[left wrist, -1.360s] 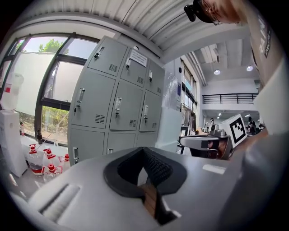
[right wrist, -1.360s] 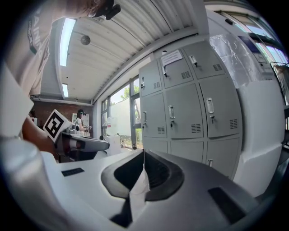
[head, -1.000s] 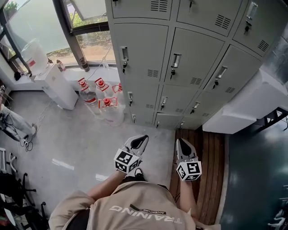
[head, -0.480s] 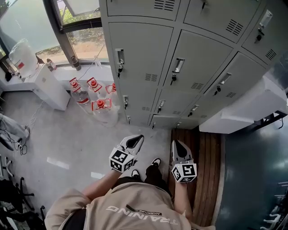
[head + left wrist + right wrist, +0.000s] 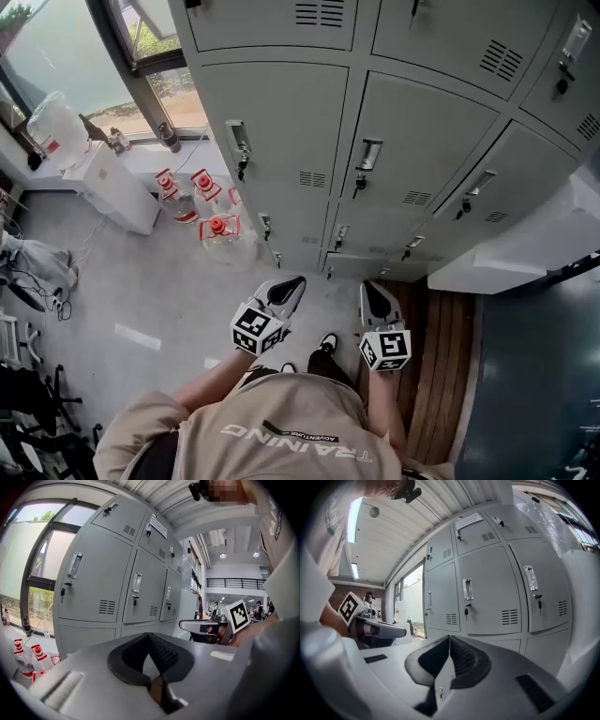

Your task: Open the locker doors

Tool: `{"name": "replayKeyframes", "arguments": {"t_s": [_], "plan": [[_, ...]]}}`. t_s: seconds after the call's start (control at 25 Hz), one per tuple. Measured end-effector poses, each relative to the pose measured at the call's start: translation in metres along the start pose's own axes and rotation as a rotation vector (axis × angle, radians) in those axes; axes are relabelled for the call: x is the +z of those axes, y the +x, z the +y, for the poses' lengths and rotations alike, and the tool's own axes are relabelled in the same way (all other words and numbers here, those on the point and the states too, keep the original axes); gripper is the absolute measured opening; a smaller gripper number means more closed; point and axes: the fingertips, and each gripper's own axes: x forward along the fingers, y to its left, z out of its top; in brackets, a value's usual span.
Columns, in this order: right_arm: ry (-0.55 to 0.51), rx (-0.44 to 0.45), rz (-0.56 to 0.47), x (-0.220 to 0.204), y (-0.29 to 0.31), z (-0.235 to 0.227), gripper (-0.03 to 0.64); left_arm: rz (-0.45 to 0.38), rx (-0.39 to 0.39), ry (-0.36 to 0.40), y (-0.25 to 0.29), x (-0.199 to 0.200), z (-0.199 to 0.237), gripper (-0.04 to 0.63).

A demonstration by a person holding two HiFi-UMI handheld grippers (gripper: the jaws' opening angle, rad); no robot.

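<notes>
Locker doors (image 5: 272, 131) stand shut, grey, with vents (image 5: 311, 178) and handles (image 5: 368, 153).

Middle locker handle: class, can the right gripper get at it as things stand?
Probably yes: nothing stands between the right gripper and the middle locker handle, though they are apart, jaws shut.

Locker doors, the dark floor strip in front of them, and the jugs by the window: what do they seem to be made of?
Locker doors: most likely sheet metal painted matte light grey, judging by the punched vent slots and shiny handles.
Floor strip: looks like dark brown wooden planks, with parallel seams running along it.
Jugs: probably clear plastic, as they are see-through with red caps.
</notes>
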Motion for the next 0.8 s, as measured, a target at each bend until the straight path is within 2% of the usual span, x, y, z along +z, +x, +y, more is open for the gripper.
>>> {"name": "replayKeyframes", "arguments": {"t_s": [0.24,0.44,0.56,0.8], "plan": [[-0.016,0.081,0.005,0.007,0.035,-0.031,0.011,-0.021,0.063,0.018,0.047,0.026,0.018,0.008],[-0.021,0.144,0.028,0.000,0.060,-0.040,0.011,-0.014,0.118,0.003,0.064,0.026,0.037,0.008],[-0.011,0.143,0.033,0.000,0.070,-0.039,0.011,0.000,0.125,-0.009,0.068,0.022,0.050,0.008],[-0.010,0.102,0.052,0.003,0.088,-0.037,0.011,0.009,0.090,-0.007,0.075,0.018,0.071,0.008]]}}
